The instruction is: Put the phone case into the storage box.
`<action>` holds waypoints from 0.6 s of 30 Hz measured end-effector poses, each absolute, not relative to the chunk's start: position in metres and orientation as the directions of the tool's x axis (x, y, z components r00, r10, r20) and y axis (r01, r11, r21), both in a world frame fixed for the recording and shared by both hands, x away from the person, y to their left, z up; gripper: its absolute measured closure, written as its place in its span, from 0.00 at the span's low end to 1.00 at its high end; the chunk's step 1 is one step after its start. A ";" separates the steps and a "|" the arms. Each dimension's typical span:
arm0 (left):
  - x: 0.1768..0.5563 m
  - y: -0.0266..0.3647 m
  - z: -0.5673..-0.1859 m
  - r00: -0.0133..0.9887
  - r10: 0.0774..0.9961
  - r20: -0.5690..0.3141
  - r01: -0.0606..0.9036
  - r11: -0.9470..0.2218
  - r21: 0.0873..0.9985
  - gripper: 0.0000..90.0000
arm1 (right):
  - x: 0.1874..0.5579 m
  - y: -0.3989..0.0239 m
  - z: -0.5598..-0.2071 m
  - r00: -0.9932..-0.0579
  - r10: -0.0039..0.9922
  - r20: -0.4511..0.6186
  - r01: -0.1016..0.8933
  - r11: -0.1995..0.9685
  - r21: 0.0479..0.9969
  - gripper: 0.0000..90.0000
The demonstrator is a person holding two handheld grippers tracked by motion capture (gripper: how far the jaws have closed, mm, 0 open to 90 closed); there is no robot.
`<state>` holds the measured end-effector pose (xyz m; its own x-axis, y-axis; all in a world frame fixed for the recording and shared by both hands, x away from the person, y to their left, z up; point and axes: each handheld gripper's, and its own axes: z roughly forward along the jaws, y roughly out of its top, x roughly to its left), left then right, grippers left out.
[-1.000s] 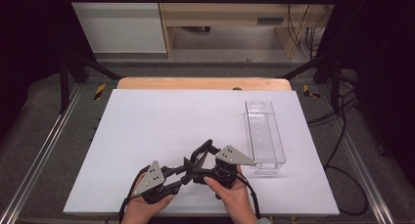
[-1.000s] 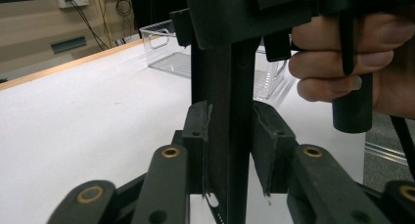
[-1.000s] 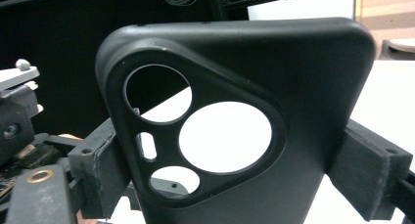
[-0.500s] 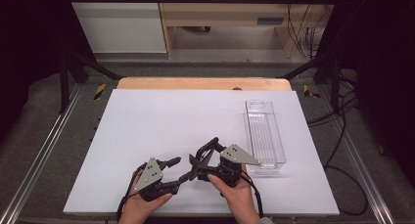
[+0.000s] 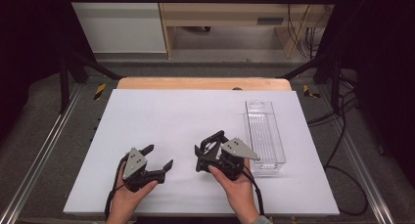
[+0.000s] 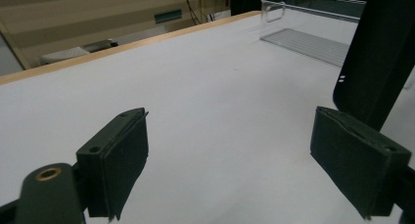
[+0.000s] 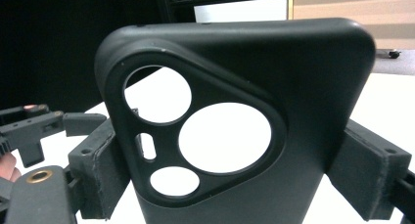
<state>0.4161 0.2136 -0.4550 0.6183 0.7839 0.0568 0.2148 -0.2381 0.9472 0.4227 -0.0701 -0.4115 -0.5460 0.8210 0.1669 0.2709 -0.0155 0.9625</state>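
black phone case (image 7: 235, 136) clamped upright between right gripper (image 5: 211, 153) pads. left gripper (image 5: 157, 156) just opened wide, nothing between, well apart from case. clear bin (image 5: 265, 136) just beyond right gripper, on white table (image 5: 186, 111).

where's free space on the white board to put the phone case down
The widest bare patch is the far and middle of the white board, from its left edge across to the clear bin. The strip between the left gripper and the right gripper, which grips the phone case, is narrow. The right side is crowded by the bin.
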 end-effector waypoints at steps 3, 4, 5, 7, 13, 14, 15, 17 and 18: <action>0.418 0.221 -0.455 0.604 0.796 0.049 0.223 -0.227 0.948 0.15 | 0.427 -0.071 -0.404 -0.548 0.819 0.173 0.264 -0.026 0.964 0.15; 0.419 0.224 -0.455 0.599 0.800 0.046 0.226 -0.223 0.948 0.15 | 0.428 -0.071 -0.402 -0.547 0.818 0.180 0.265 -0.036 0.964 0.15; 0.420 0.225 -0.456 0.596 0.802 0.045 0.228 -0.222 0.948 0.15 | 0.431 -0.073 -0.397 -0.546 0.816 0.190 0.262 -0.050 0.964 0.15; 0.422 0.231 -0.456 0.582 0.812 0.038 0.232 -0.211 0.950 0.15 | 0.436 -0.077 -0.391 -0.537 0.813 0.225 0.275 -0.084 0.958 0.15; 0.426 0.245 -0.456 0.542 0.840 0.023 0.225 -0.171 0.959 0.15 | 0.446 -0.088 -0.380 -0.497 0.835 0.235 0.273 -0.106 0.956 0.15; 0.426 0.247 -0.456 0.536 0.844 0.018 0.227 -0.165 0.960 0.15 | 0.449 -0.092 -0.377 -0.492 0.839 0.231 0.266 -0.108 0.958 0.15; 0.427 0.248 -0.457 0.531 0.848 0.012 0.231 -0.158 0.960 0.15 | 0.449 -0.092 -0.377 -0.492 0.839 0.231 0.266 -0.108 0.958 0.15; 0.428 0.250 -0.457 0.524 0.852 0.001 0.237 -0.147 0.960 0.14 | 0.452 -0.097 -0.372 -0.484 0.845 0.228 0.262 -0.109 0.959 0.15; 0.428 0.250 -0.458 0.524 0.851 -0.004 0.243 -0.145 0.959 0.13 | 0.456 -0.101 -0.367 -0.476 0.850 0.225 0.261 -0.108 0.959 0.15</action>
